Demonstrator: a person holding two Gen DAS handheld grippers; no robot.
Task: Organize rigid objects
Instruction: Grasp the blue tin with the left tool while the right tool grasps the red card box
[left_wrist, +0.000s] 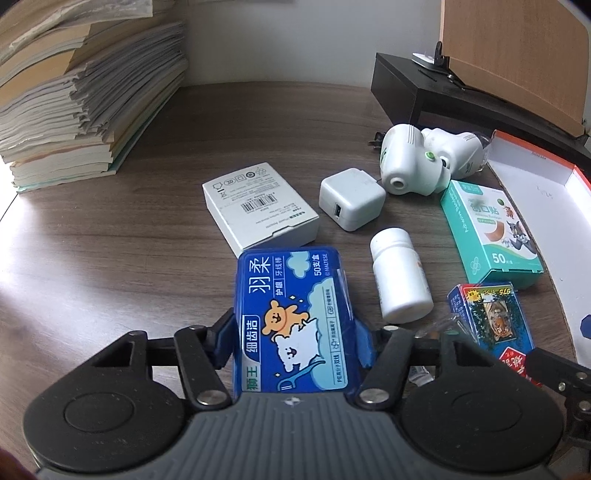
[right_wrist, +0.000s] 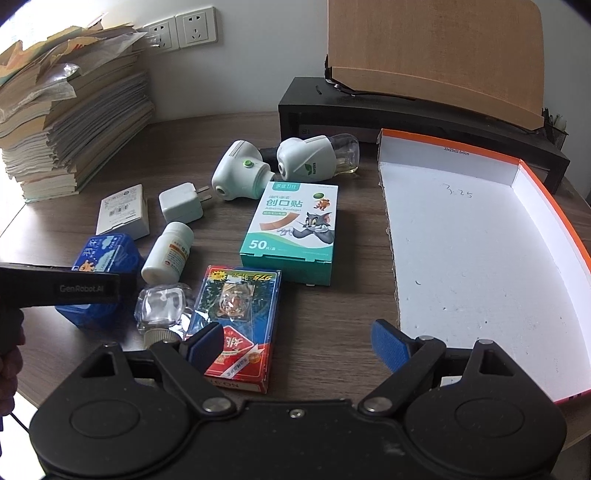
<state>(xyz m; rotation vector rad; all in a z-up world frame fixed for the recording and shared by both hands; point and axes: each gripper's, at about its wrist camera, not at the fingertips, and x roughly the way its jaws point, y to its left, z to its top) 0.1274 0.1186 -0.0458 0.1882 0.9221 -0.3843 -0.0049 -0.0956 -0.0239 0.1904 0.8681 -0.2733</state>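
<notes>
My left gripper (left_wrist: 295, 339) is shut on a blue floss-pick box (left_wrist: 291, 317), its pads on both long sides; the box also shows in the right wrist view (right_wrist: 105, 258) under the left gripper's body. My right gripper (right_wrist: 297, 347) is open and empty, above the near end of a red and blue card pack (right_wrist: 240, 325). On the dark wood table lie a white pill bottle (right_wrist: 168, 254), a green plaster box (right_wrist: 291, 232), a white charger (right_wrist: 181, 203), a white carton (right_wrist: 123, 212), two white plug-in vaporizers (right_wrist: 240, 170) and a clear small bottle (right_wrist: 162, 306).
An open white tray with orange rim (right_wrist: 546, 206) lies at the right. A black stand (right_wrist: 369, 110) with a brown board (right_wrist: 436, 55) is at the back. A tall stack of books (right_wrist: 66, 122) fills the back left. Wall sockets (right_wrist: 181, 31) are behind it.
</notes>
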